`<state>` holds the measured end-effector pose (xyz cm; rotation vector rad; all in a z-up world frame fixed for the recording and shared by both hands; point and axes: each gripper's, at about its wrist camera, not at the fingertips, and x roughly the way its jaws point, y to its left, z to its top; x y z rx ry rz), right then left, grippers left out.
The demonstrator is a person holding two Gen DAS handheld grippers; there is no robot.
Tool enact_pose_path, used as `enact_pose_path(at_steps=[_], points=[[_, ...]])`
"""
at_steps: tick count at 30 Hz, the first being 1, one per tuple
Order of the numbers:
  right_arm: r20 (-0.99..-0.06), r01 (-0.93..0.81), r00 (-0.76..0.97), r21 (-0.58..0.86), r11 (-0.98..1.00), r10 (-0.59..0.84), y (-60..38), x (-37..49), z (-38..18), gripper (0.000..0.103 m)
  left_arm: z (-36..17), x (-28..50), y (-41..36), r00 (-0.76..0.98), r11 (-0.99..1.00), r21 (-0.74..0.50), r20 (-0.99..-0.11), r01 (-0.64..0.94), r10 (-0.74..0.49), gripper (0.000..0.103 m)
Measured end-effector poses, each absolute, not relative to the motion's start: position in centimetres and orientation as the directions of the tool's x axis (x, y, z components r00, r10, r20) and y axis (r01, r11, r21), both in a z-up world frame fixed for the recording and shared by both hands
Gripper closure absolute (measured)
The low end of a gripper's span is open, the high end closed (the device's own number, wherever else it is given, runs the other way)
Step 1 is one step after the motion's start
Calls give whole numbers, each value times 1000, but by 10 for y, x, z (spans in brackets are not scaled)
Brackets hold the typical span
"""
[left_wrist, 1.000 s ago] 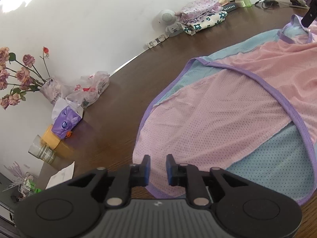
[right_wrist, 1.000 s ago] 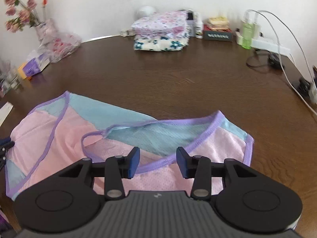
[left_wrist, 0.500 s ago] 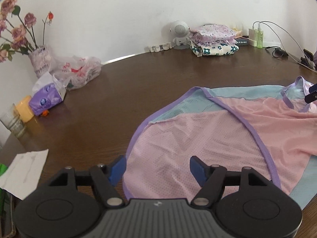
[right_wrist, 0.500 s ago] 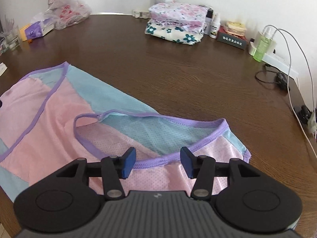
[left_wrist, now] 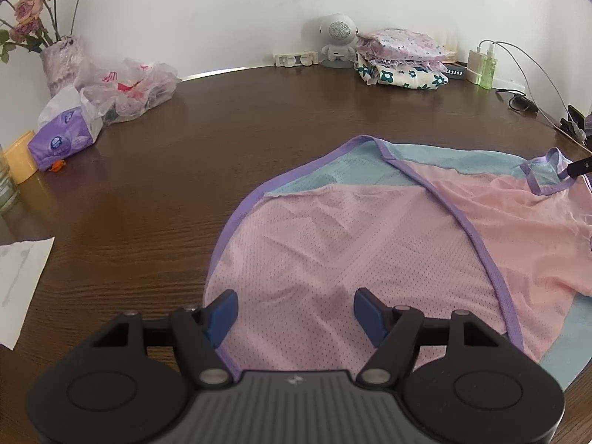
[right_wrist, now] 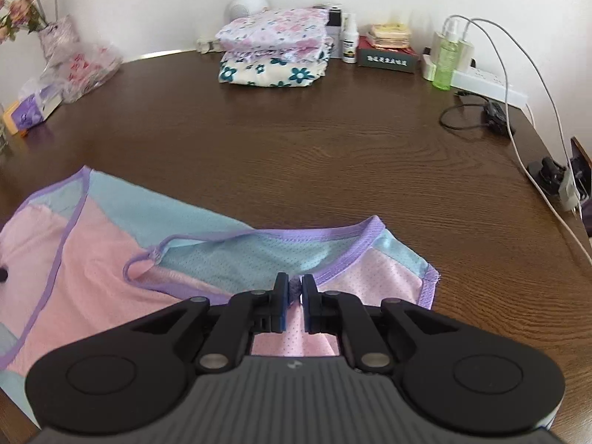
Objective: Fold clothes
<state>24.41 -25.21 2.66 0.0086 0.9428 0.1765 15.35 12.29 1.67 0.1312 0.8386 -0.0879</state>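
A tissue pack (left_wrist: 61,140), green bottle (right_wrist: 447,60) and speaker (left_wrist: 337,40) line the table (right_wrist: 333,155).

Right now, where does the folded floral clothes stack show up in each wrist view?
Left wrist: folded floral stack, upper right of centre, against the wall beside the white speaker.
Right wrist: stack, top centre, speaker behind it.
Shared landmark: green bottle, right of the stack in both.
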Motion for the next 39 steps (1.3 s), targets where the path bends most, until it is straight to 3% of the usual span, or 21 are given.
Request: enact_pose_path(at_steps=[8, 11, 12, 16, 22, 26, 29, 32, 39], points=[[-812, -63, 581, 21, 998, 54, -269, 249, 14, 95, 16, 152, 121, 677, 985, 105, -736, 134, -14, 33], [-795, -49, 606, -2, 999, 28, -265, 242, 22, 72, 16, 151, 120, 681, 985, 109, -732, 133, -10, 33], [-770, -70, 637, -5, 998, 41, -259, 236, 28, 67, 16, 150, 120, 683, 985, 113, -731, 133, -9, 33], [-719, -200, 655, 133, 971, 233, -231, 224, 46, 66, 16, 150, 119, 686, 983, 123, -728, 134, -2, 33], [-742, -243, 588, 218, 945, 323, -188, 250, 38, 66, 50, 160, 99, 731, 968, 192, -682, 161, 13, 38], [-771, -172, 541, 290, 941, 337, -181, 278, 24, 66, 72, 195, 79, 702, 967, 76, -702, 242, -120, 37], [-776, -134, 521, 337, 932, 356, -181, 288, 14, 67, 66, 240, 70, 641, 976, -25, -751, 216, -160, 39], [-776, -120, 516, 353, 928, 362, -179, 294, 12, 67, 52, 285, 71, 575, 974, -171, -786, 148, -225, 51], [-780, -120, 498, 370, 921, 378, -181, 303, 9, 83, 30, 335, 70, 524, 962, -266, -812, 57, -256, 58]])
